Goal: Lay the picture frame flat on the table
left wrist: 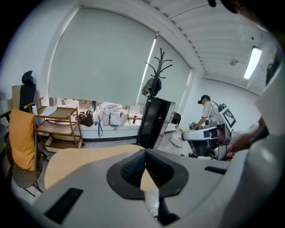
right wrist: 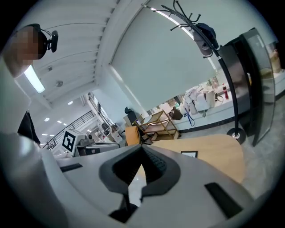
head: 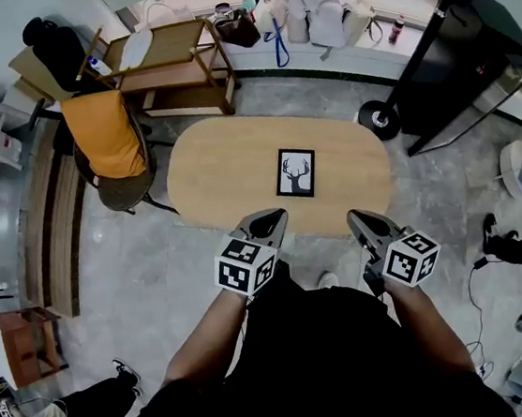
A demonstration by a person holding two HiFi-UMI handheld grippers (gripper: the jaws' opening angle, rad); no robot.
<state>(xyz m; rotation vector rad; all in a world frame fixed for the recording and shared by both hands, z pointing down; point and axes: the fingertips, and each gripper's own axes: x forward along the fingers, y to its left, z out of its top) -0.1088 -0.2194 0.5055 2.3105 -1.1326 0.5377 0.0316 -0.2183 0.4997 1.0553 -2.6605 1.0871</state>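
The picture frame [head: 295,172], black-edged with a deer print, lies flat near the middle of the oval wooden table [head: 219,175]. The right gripper view shows the picture frame [right wrist: 189,154] as a thin dark sliver on the tabletop. Both grippers hover at the table's near edge, short of the frame and touching nothing. My left gripper [head: 265,223] has its jaws together with nothing between them, and the left gripper view shows the left gripper [left wrist: 144,153] with its tips meeting. My right gripper [head: 369,223] is likewise shut and empty, as the right gripper [right wrist: 141,146] shows in its own view.
A chair draped in orange cloth [head: 111,136] stands at the table's left end. A wooden shelf cart [head: 178,67] is behind it. A black cabinet and a coat stand's base [head: 380,119] sit by the table's right end. A person [left wrist: 205,111] stands far off.
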